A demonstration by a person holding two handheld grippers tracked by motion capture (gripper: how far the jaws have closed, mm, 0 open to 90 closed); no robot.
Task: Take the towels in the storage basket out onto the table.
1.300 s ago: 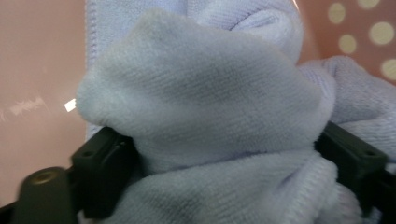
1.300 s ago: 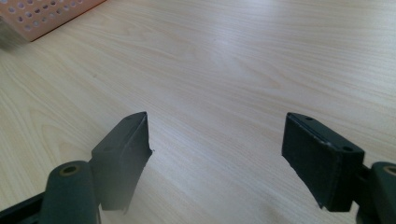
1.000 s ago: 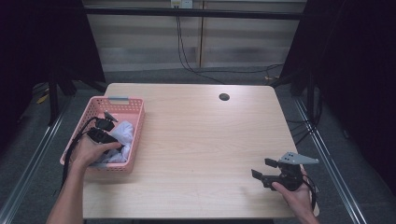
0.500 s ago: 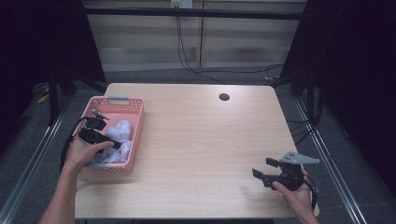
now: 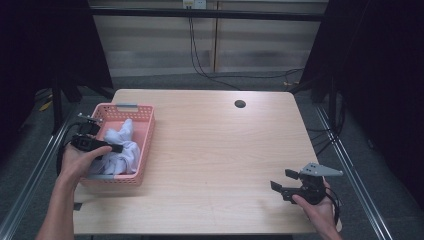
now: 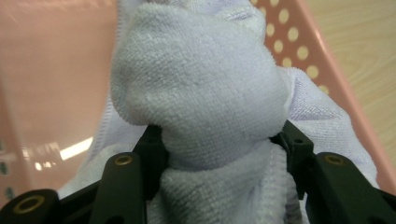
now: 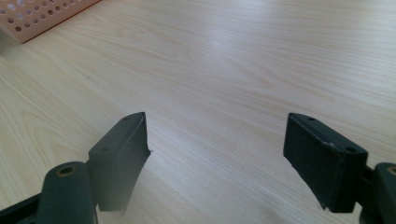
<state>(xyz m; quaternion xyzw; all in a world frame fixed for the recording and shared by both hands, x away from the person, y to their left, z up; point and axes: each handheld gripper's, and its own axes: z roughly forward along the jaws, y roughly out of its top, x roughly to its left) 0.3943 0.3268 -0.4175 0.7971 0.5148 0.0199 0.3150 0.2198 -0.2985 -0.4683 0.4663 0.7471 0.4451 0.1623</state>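
A: We have the white towel (image 6: 201,107) squeezed between the two black jaws of our left gripper (image 5: 100,146). The jaws have just been closing, and now the cloth bulges out between them. It is a fat bunch.

B: Where is the towel now?

A: It sits in the pink basket (image 5: 145,150) at the left edge of the wooden table (image 5: 220,150). Part of it is lifted a little and the rest hangs down inside.

B: How do we do this bit well?

A: We think we should lift slowly and straight up, so the hanging end comes over the basket wall and does not pull the basket along. We should keep the squeeze firm, since soft cloth can slip.

B: How are our hands?

A: Our left hand (image 5: 75,160) comes in from the bottom left and points its gripper across the basket, nearly level. Our right gripper (image 5: 280,181) rests low near the front right corner of the table, well apart from the basket. Its jaws stand wide with nothing between them, just bare wood in front.
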